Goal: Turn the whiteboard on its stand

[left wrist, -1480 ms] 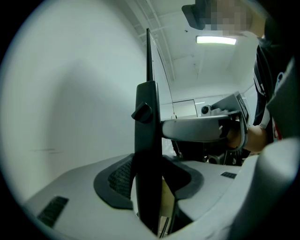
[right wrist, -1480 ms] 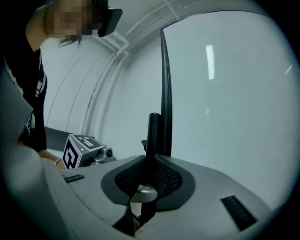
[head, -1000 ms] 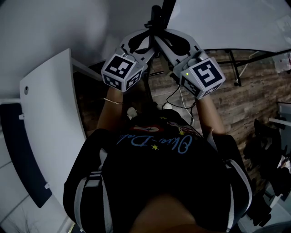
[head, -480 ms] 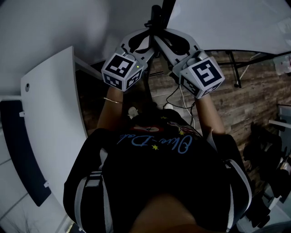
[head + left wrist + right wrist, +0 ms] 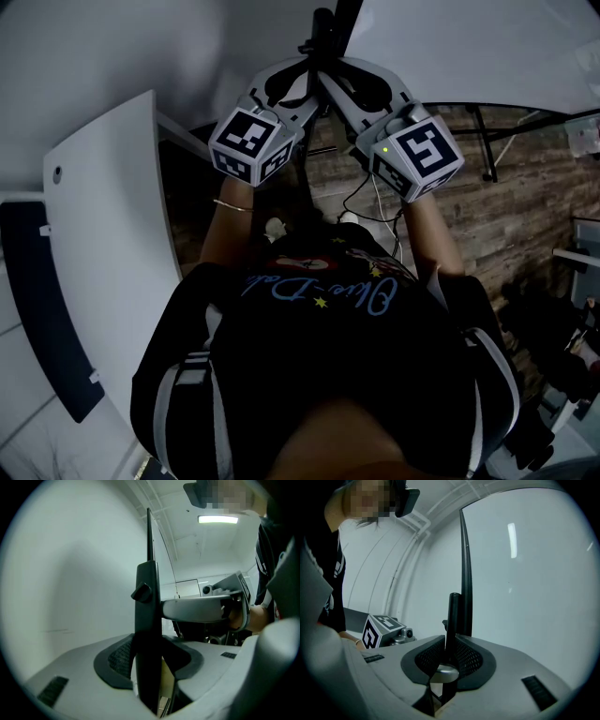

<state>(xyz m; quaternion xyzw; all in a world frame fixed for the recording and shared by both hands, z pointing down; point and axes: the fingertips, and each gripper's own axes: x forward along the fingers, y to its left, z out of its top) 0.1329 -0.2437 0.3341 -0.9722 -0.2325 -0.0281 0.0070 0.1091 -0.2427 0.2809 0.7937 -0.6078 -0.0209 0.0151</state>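
The whiteboard [image 5: 487, 47] fills the top right of the head view, its black edge [image 5: 464, 569] rising above the stand's black post [image 5: 322, 33]. Both grippers are raised side by side in front of me. My left gripper [image 5: 302, 77] is shut on the post [image 5: 146, 634], just below a small black knob [image 5: 142, 592]. My right gripper [image 5: 339, 77] is shut on the same post [image 5: 451, 620], with the board's white face [image 5: 529, 583] to its right. Each gripper view shows the other gripper close beside it.
A white curved panel [image 5: 112, 244] and a dark blue panel [image 5: 47, 309] stand at my left. Below lie a wood-pattern floor [image 5: 506, 206], the stand's black legs [image 5: 483, 141], loose cables [image 5: 375, 206] and dark objects [image 5: 544, 281] at the right.
Both grippers have stayed shut on the post in the same place. The white panel at the left has slid slightly rightward in the view.
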